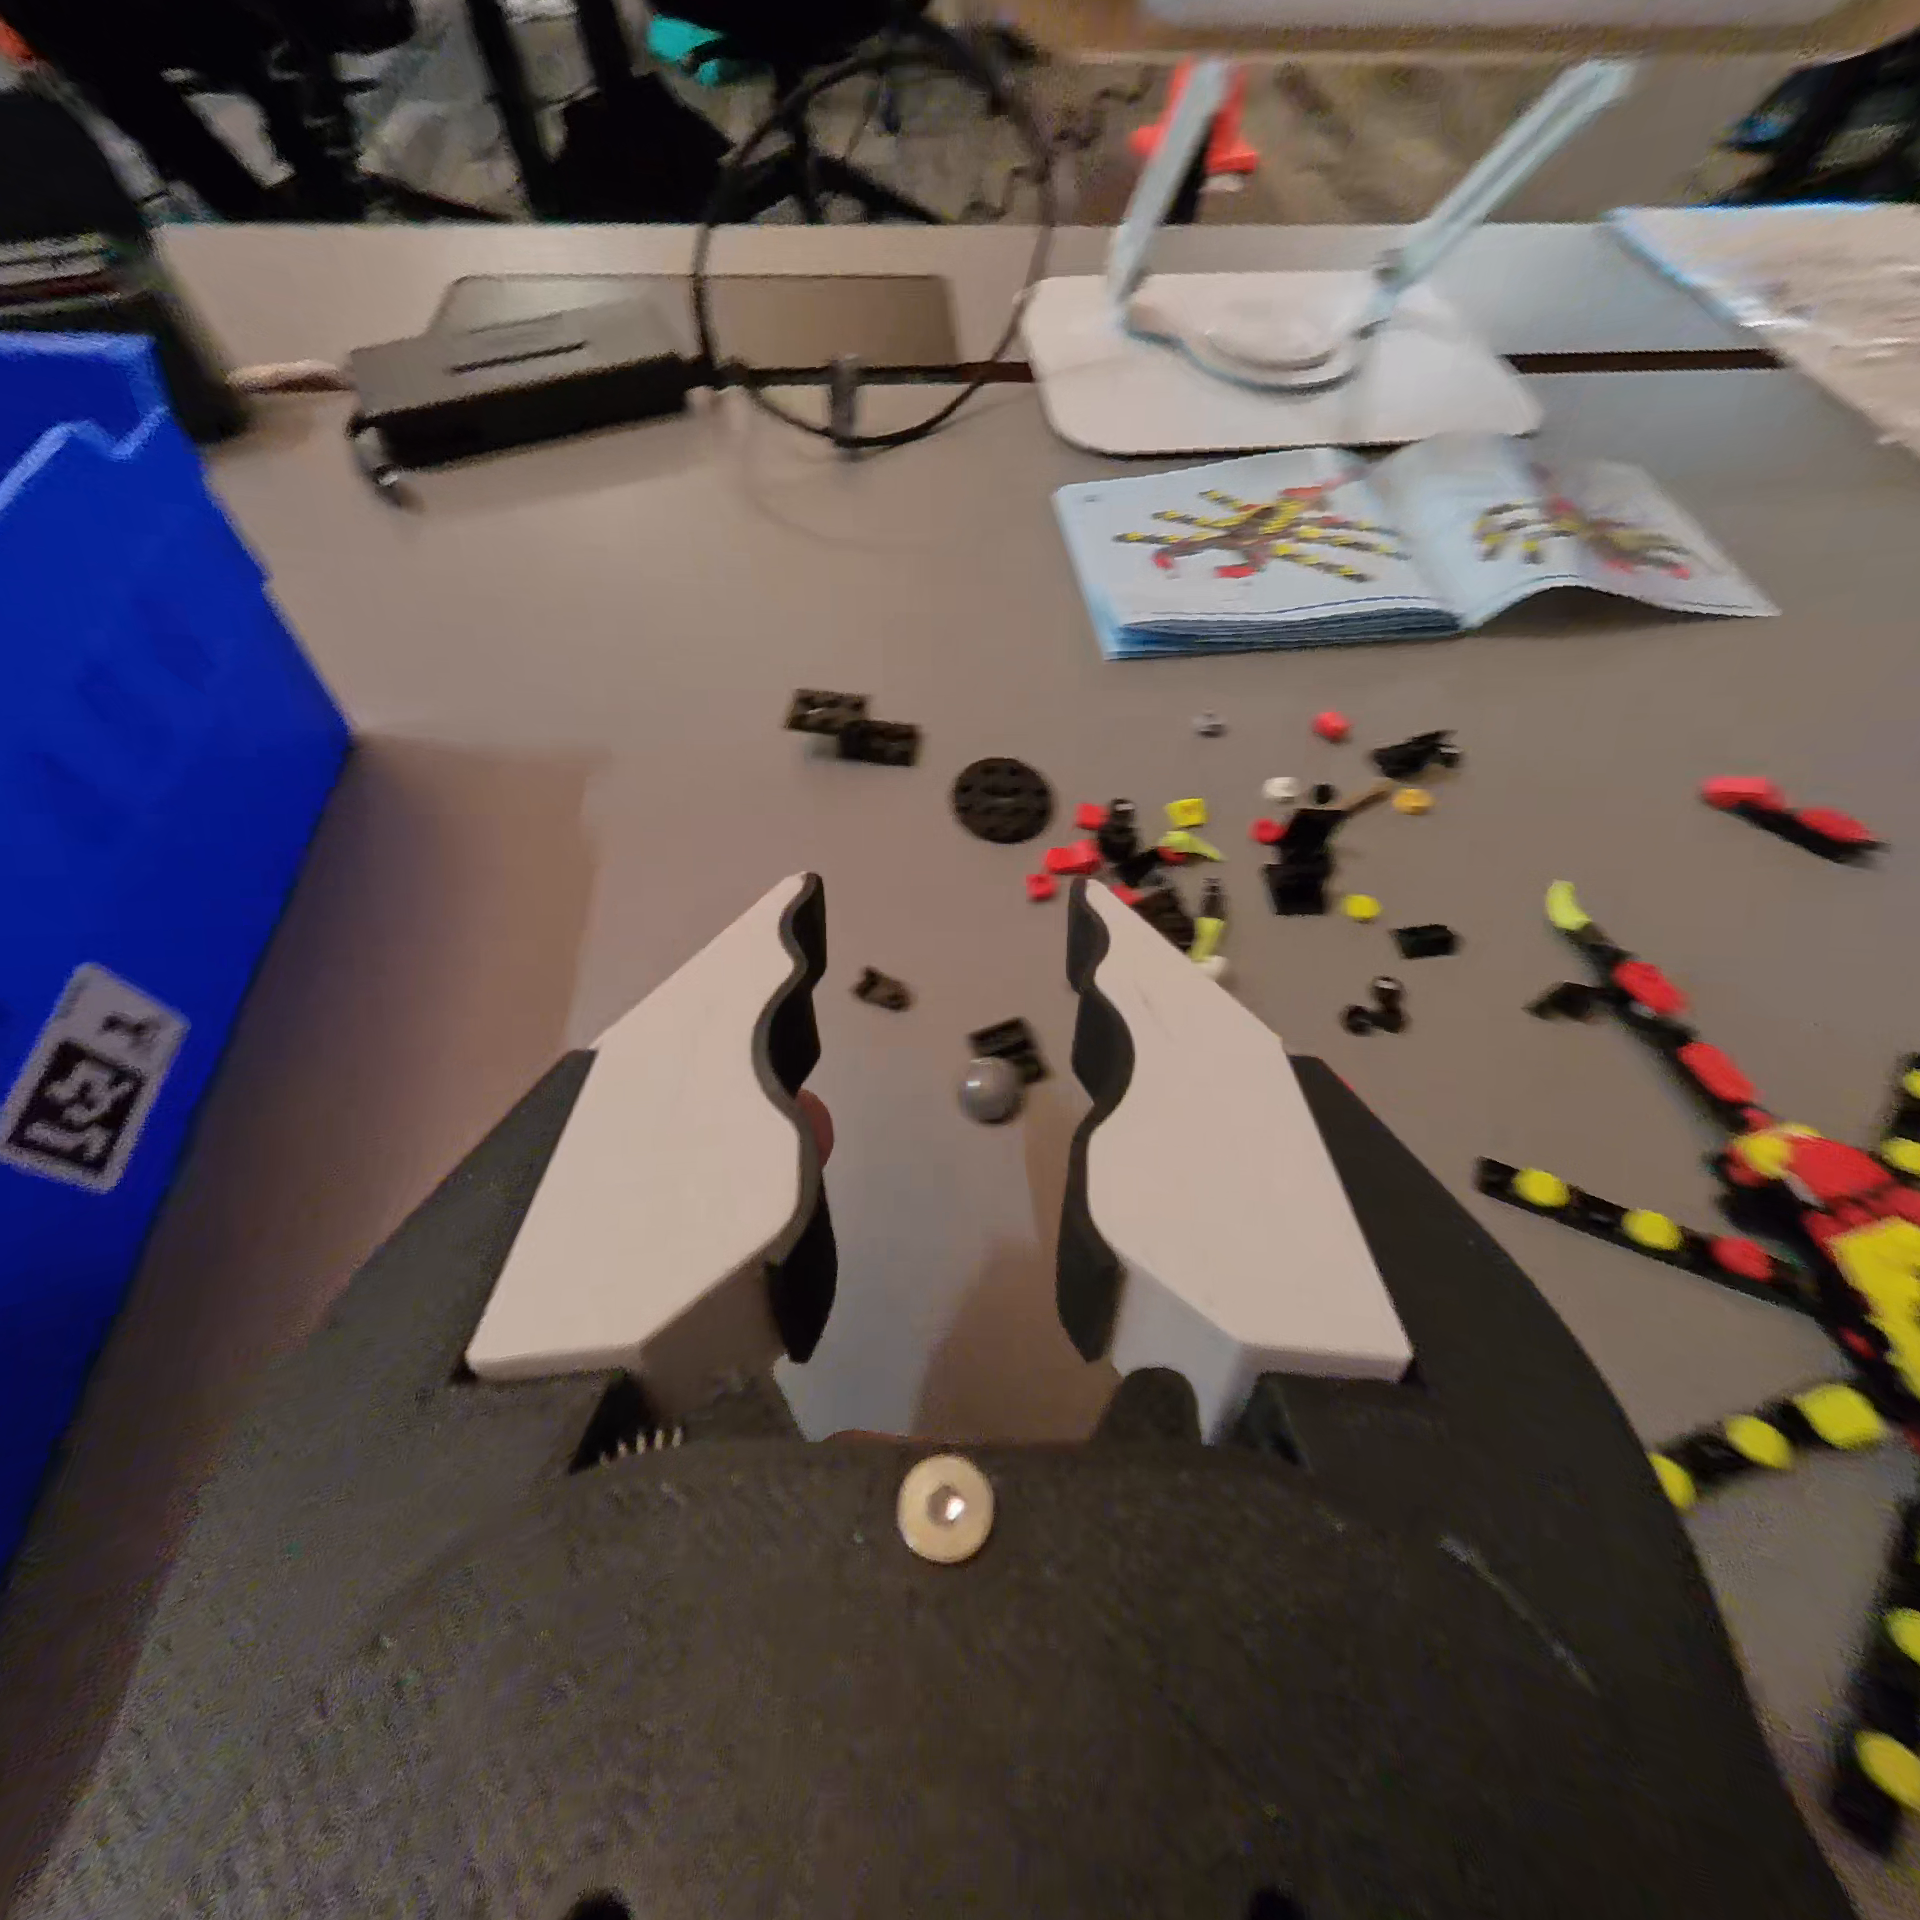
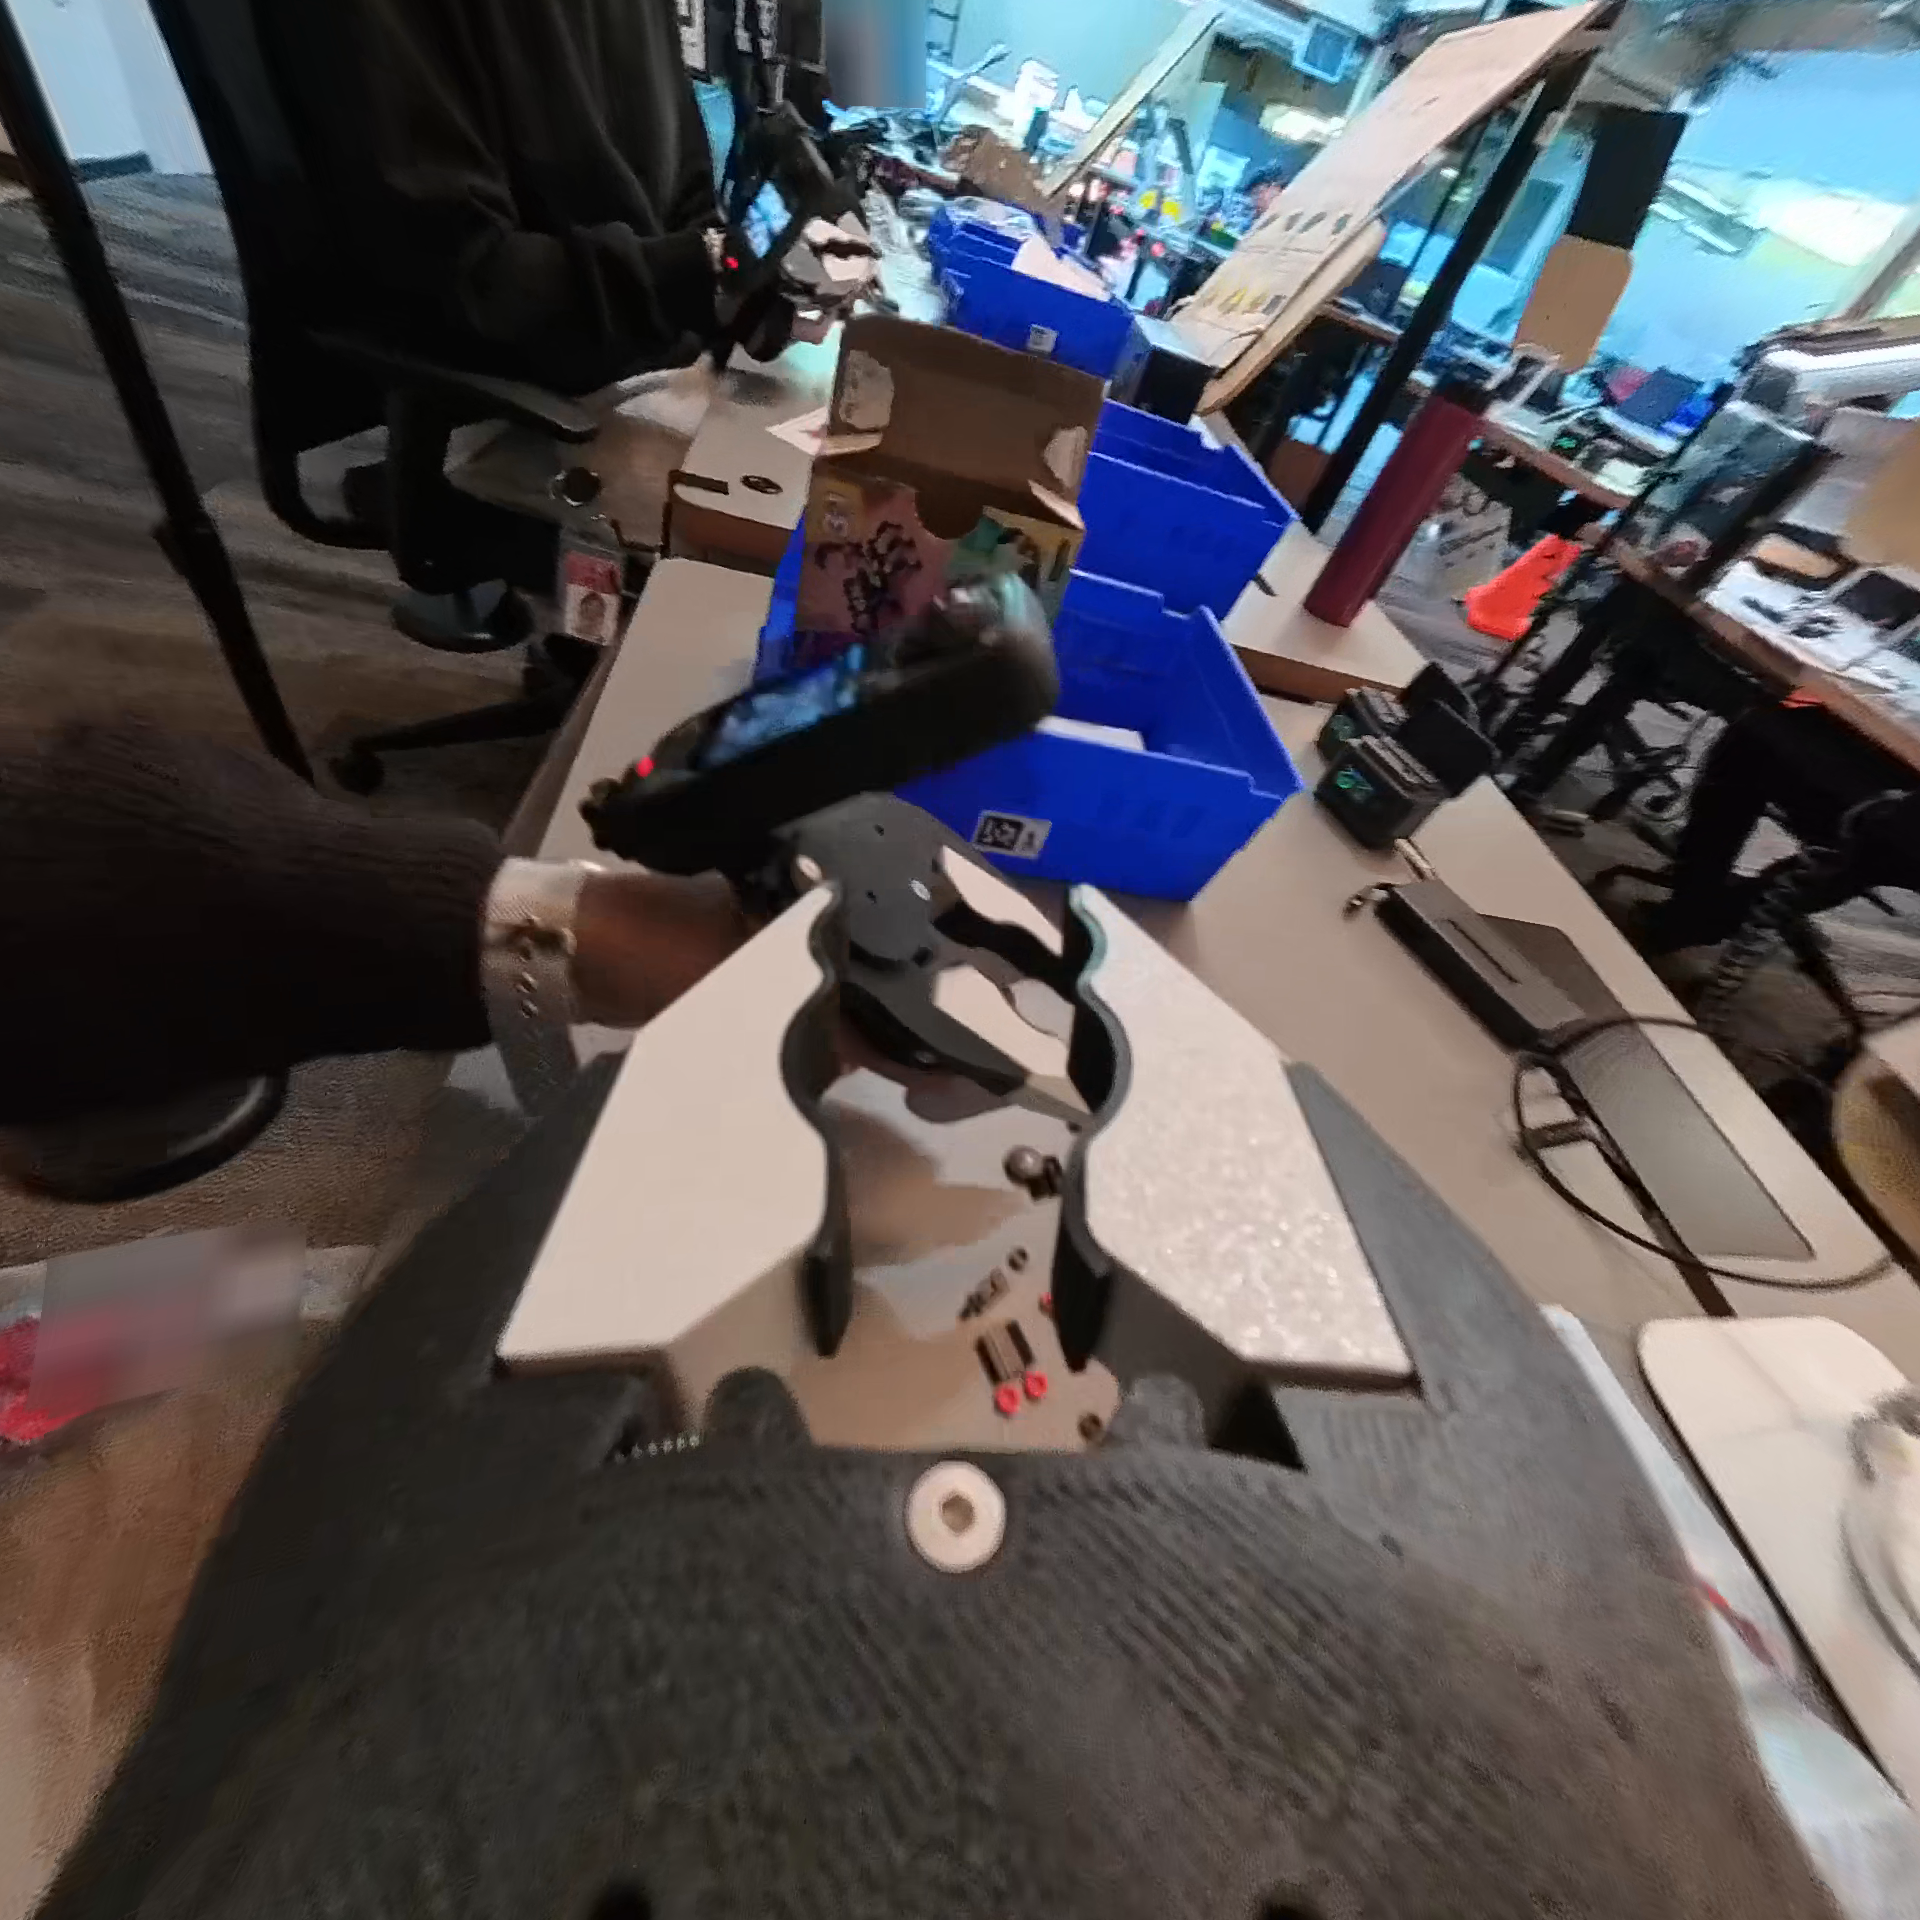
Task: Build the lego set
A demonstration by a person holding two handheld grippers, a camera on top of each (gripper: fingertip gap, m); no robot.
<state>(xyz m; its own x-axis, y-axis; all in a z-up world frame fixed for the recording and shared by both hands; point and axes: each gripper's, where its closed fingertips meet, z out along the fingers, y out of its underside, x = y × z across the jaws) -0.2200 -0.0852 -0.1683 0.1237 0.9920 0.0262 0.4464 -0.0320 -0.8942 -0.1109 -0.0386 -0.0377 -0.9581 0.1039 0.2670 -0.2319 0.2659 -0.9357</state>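
Two grippers, both with fingers spread wide and nothing between them, were what I logged at this moment.

Left gripper (image 1: 945, 925): I held it low over the grey table (image 1: 644, 623), tips pointing at the scatter of loose pieces (image 1: 1174, 862), red, yellow and black. Directly between its fingers lay a small grey ball piece (image 1: 987, 1089) and a black plate (image 1: 1006, 1044), neither touched. Beyond the tips sat a round black plate (image 1: 1003, 798) and two black bricks (image 1: 854, 727).

Lego model (image 1: 1829, 1195): partly built, red and yellow body with black legs studded in yellow, lying at the right edge of the left wrist view, well apart from the left gripper.

Instruction booklet (image 1: 1392, 545): open, flat on the table behind the loose pieces, just in front of a white stand base (image 1: 1278, 374).

Blue bin (image 1: 135, 727): close on the left side, bearing a printed tag; a black flat device (image 1: 520, 364) with a looped cable stood farther back.

Right gripper (image 2: 945, 914): raised, aimed along the table toward the left gripper (image 2: 935, 966), which I saw farther off in a hand (image 2: 644, 945) with a dark sleeve. That unit blocked most of my view of the table ahead. A few small pieces (image 2: 1013, 1371) showed on the table between the right fingers. Blue bins (image 2: 1122, 769) and an open cardboard box (image 2: 956, 457) stood behind.
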